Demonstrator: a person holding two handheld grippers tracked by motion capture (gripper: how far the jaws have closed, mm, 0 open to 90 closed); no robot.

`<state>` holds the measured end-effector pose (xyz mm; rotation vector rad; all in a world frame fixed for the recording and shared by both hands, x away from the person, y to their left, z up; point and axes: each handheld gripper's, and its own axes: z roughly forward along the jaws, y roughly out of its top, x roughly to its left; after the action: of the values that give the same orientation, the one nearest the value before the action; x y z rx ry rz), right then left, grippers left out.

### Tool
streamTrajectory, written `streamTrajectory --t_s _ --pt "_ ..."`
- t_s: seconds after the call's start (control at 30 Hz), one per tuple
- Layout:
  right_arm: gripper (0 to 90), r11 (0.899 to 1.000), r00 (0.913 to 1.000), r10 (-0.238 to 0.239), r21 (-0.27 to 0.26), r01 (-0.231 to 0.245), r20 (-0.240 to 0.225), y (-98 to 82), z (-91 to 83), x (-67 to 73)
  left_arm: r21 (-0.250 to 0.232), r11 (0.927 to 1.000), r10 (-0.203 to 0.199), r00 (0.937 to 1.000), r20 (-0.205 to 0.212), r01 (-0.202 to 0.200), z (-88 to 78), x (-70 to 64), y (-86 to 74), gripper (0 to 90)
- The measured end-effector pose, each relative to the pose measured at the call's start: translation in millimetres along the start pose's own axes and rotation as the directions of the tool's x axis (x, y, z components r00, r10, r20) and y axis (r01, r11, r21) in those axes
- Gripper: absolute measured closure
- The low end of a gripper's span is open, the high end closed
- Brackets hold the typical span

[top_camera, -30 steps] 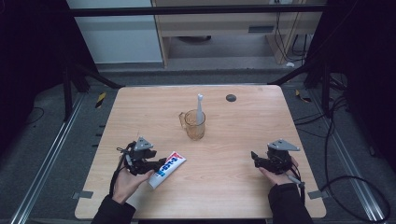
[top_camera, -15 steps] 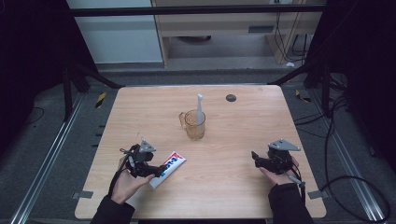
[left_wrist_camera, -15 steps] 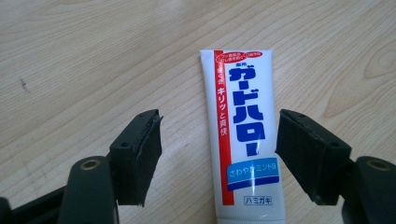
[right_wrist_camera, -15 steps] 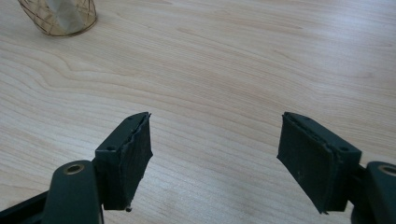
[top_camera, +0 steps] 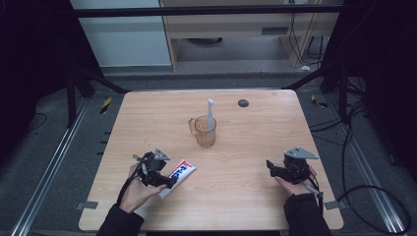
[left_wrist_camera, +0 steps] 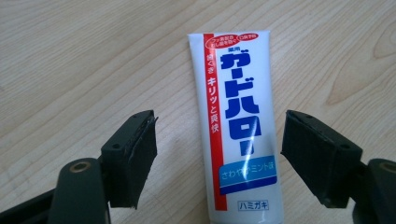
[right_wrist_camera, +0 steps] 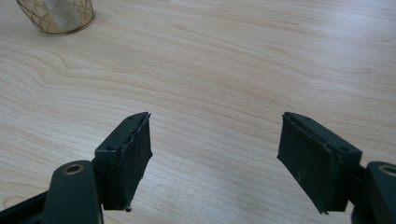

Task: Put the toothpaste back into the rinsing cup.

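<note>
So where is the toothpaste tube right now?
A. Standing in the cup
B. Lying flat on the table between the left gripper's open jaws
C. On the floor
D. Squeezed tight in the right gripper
B: in the left gripper view the toothpaste tube lies flat on the table, with a gap to each jaw of the left gripper.

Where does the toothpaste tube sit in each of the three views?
High view: toothpaste tube lies low and left of centre on the table, at the left gripper.
Left gripper view: tube runs up the middle, flat between the open fingers, untouched.
Right gripper view: not in it.
Shared landmark: the light wood table.
</note>
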<state>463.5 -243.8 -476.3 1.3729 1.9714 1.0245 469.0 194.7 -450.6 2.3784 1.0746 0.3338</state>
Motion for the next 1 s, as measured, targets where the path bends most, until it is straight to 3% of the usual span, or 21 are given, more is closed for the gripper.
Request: streamTrajectory --t_s 0.37,1.0 --pt "25.2 1.0 0.9999 -0.013 0.009 0.013 -0.007 4.1 2.3 5.9 0.066 0.9977 0.013 0.9999 0.001 -0.013 9.1 -1.3 4.1 26.3" --pt "25.1 1.0 0.9999 -0.013 0.009 0.013 -0.001 4.4 3.2 4.3 0.135 0.9905 0.017 0.9993 0.034 -0.022 24.5 -3.9 8.3 33.4"
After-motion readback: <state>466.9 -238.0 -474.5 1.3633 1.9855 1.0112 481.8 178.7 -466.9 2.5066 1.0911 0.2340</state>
